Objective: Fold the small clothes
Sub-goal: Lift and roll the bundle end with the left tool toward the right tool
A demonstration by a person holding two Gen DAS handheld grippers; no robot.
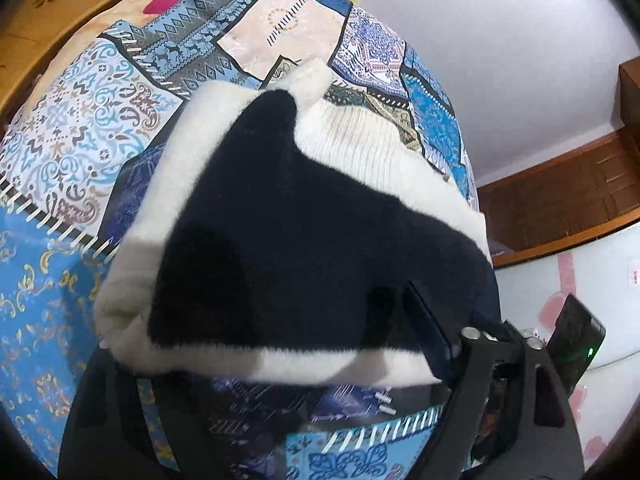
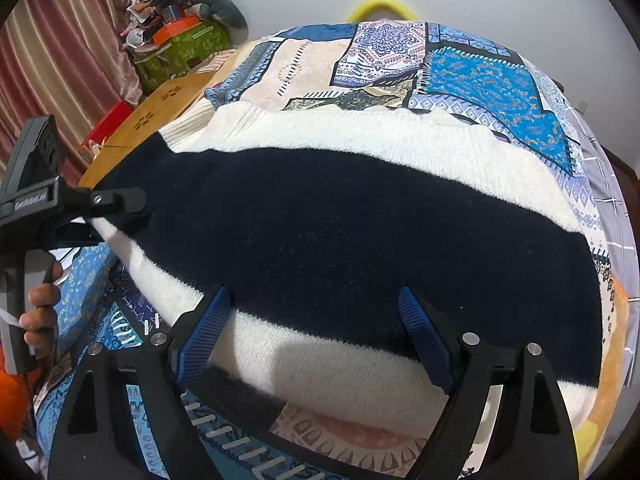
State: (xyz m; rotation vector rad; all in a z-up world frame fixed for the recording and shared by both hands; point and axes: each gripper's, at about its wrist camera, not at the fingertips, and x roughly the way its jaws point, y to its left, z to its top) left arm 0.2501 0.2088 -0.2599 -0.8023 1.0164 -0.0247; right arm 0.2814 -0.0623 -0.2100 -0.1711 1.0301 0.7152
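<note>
A small white knit sweater with a wide black band lies on a patchwork bedspread. My right gripper is open, its blue pads spread over the sweater's near edge. My left gripper shows at the left of the right wrist view, at the sweater's left edge. In the left wrist view the sweater fills the middle and covers my left gripper's left finger. Only its right blue pad shows, against the cloth.
A wooden bed frame runs along the left, with a green bag and clutter and a pink curtain behind it. A yellow ring lies at the bed's far end. A wooden cabinet stands on the right.
</note>
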